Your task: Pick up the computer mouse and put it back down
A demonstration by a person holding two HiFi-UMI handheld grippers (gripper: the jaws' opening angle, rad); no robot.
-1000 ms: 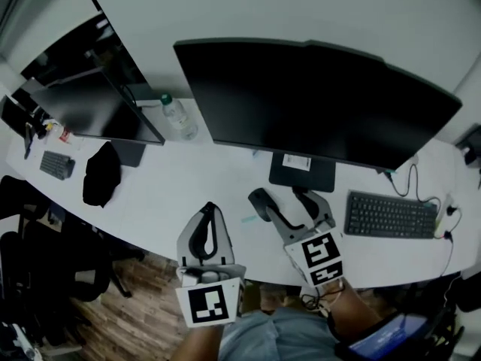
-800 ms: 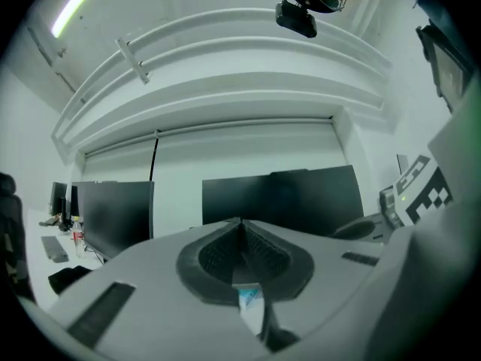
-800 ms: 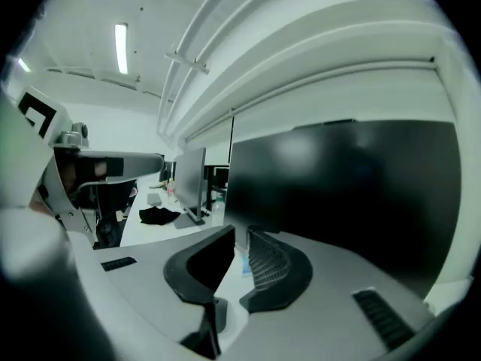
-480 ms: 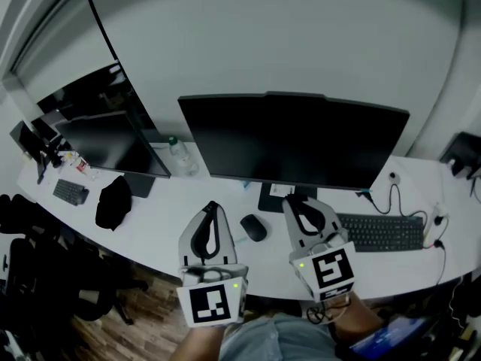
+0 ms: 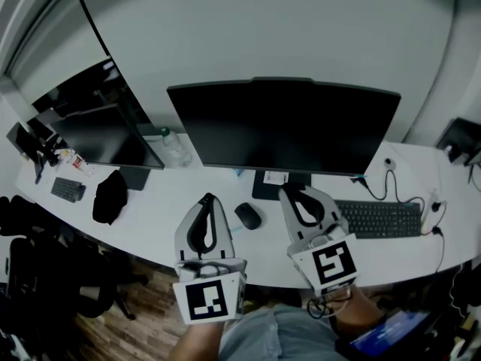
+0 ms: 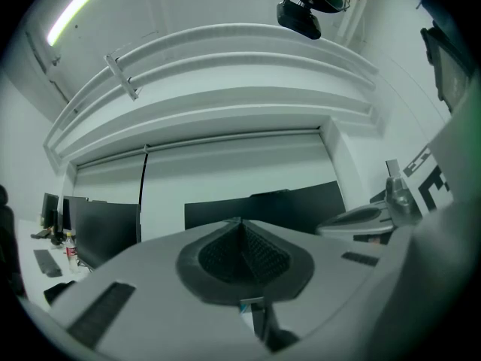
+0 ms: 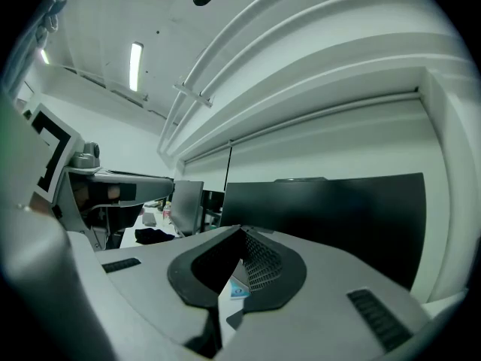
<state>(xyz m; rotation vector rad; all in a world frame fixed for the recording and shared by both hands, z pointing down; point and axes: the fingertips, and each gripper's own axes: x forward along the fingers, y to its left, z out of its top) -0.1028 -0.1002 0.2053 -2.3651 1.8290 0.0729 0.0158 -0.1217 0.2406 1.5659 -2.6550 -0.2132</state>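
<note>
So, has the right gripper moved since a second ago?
Yes. The right gripper has left the mouse and is now shut, right of it, toward the keyboard.

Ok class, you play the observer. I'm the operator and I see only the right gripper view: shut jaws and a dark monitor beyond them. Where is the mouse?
Observer: In the head view the mouse lies on the desk, between the left gripper and the right gripper. It touches neither.
Operator: Is the left gripper holding anything?
Observer: No. Its own view shows its jaws together with nothing between them.
Operator: What lies to my right?
Observer: A keyboard sits on the desk, to the right of the right gripper.
</note>
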